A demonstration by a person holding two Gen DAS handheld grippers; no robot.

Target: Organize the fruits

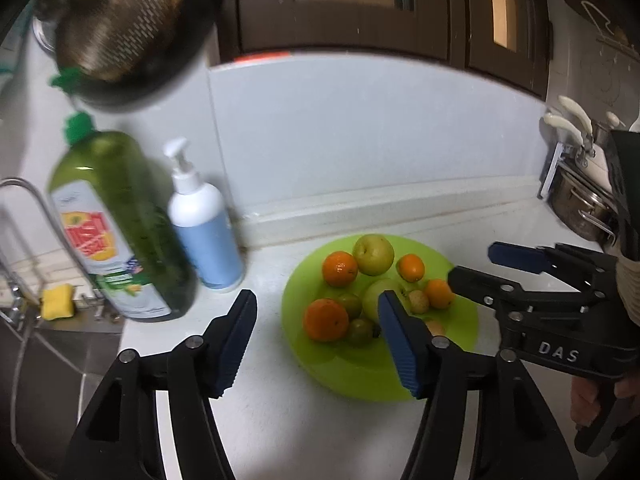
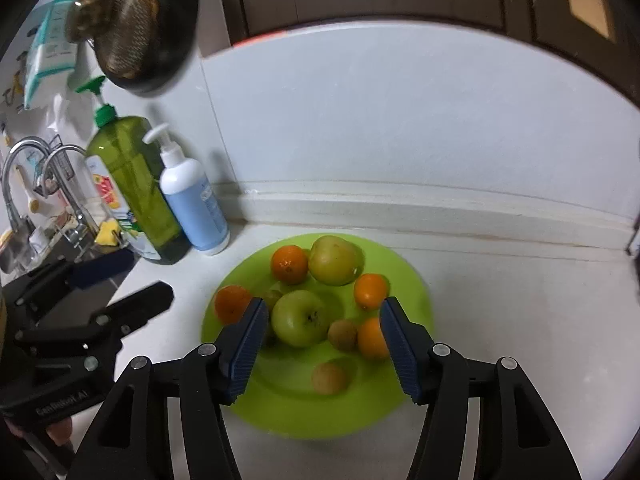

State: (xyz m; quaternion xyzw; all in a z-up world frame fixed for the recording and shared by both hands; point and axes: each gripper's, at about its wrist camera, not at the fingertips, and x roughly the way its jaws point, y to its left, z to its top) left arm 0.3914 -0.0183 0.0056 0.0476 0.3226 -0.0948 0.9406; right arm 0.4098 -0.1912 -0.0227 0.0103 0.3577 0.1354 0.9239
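Note:
A lime green plate [image 2: 404, 276] [image 1: 304, 280] on the white counter holds two green apples [image 2: 300, 318] [image 2: 334, 260], several oranges [image 2: 289, 263] [image 1: 340, 268] and small brownish-green fruits [image 2: 329, 378]. My right gripper [image 2: 324, 344] is open and empty, hovering over the near part of the plate, its pads either side of the front apple. My left gripper [image 1: 316, 344] is open and empty, at the plate's left edge. Each gripper shows in the other's view: the right one [image 1: 476, 264], the left one [image 2: 132, 276].
A green dish soap bottle [image 2: 136, 184] and a white-and-blue pump bottle [image 2: 194, 204] stand left of the plate against the backsplash. A sink with a faucet [image 2: 24, 168] and yellow sponge [image 1: 58, 302] is further left. A pot and utensil rack [image 1: 580, 196] are at the right.

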